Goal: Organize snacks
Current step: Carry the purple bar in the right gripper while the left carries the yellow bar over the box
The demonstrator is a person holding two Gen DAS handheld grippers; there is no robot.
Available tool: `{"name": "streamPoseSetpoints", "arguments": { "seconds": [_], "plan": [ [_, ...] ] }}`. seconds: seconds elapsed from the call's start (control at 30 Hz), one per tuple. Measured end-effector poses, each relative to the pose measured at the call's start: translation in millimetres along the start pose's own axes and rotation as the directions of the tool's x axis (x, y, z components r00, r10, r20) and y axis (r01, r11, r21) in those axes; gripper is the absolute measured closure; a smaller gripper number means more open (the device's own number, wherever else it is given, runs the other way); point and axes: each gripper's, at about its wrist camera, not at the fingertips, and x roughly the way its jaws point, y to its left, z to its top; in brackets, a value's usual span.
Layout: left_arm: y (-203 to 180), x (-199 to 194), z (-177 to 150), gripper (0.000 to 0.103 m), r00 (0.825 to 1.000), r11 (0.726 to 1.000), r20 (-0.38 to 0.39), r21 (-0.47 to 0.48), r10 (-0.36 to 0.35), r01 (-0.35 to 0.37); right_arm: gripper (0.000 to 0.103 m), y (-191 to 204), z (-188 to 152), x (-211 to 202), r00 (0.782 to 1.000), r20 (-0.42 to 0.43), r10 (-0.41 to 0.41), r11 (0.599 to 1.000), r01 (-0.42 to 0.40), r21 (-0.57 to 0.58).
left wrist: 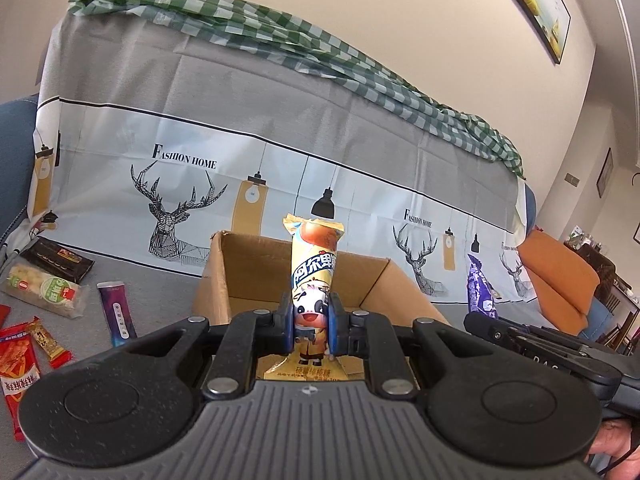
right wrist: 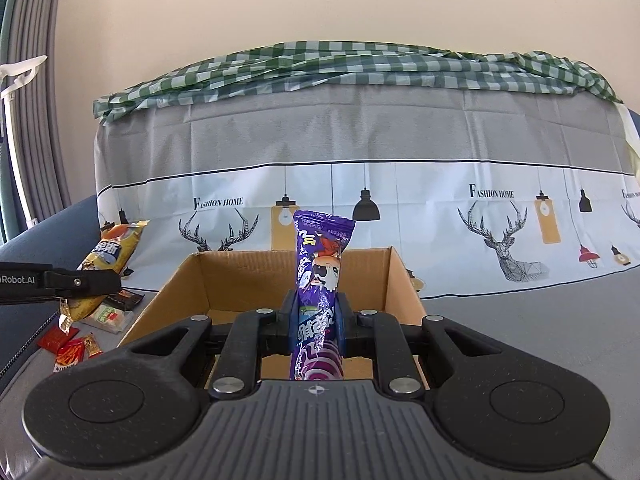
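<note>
In the left wrist view my left gripper (left wrist: 311,322) is shut on a yellow candy packet (left wrist: 314,272) with a cartoon cow, held upright in front of the open cardboard box (left wrist: 248,268). The right gripper (left wrist: 486,320) reaches in from the right edge with a purple packet (left wrist: 480,284). Seen from the right wrist, my right gripper (right wrist: 318,316) is shut on that purple candy packet (right wrist: 320,264), upright over the box (right wrist: 240,280). The left gripper (right wrist: 86,282) with the yellow packet (right wrist: 110,252) shows at the left, beside the box.
Loose snacks lie on the grey sofa seat left of the box: a dark bar (left wrist: 58,262), a white-green packet (left wrist: 44,290), a purple packet (left wrist: 116,312), red packets (left wrist: 18,364). A deer-print cloth (left wrist: 280,128) covers the sofa back. An orange cushion (left wrist: 556,284) sits at the right.
</note>
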Motion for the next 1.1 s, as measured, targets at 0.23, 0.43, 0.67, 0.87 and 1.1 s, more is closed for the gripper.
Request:
{"name": "streamPoseSetpoints", "arguments": {
  "seconds": [0.23,0.43,0.67,0.87,1.1],
  "plan": [
    [-3.4,-0.1,-0.7,0.086,1.000,1.000,0.000,0.011,-0.010,0.010,0.084,0.1,0.0,1.5,1.000,-0.005,0.002,1.000,-0.002,-0.009],
    [-5.1,0.6,-1.2,0.086,1.000,1.000,-0.002,0.018,-0.016,0.016,0.084,1.3,0.5,2.3,1.000,-0.007,0.003,1.000,-0.003,-0.019],
    [-6.9,1.3,-1.6,0.086,1.000,1.000,-0.001,0.025,-0.018,0.018,0.084,2.2,0.1,1.8,1.000,-0.005,0.005,1.000,-0.005,-0.028],
    [-7.4,1.7,-1.8,0.086,1.000,0.999,-0.001,0.027,-0.018,0.018,0.084,2.9,0.1,1.4,1.000,-0.005,0.004,1.000,-0.004,-0.029],
    [-7.9,2.1,-1.9,0.086,1.000,0.999,0.000,0.028,-0.022,0.022,0.084,3.3,0.6,0.6,1.000,-0.003,0.005,0.999,-0.005,-0.033]
  ]
}}
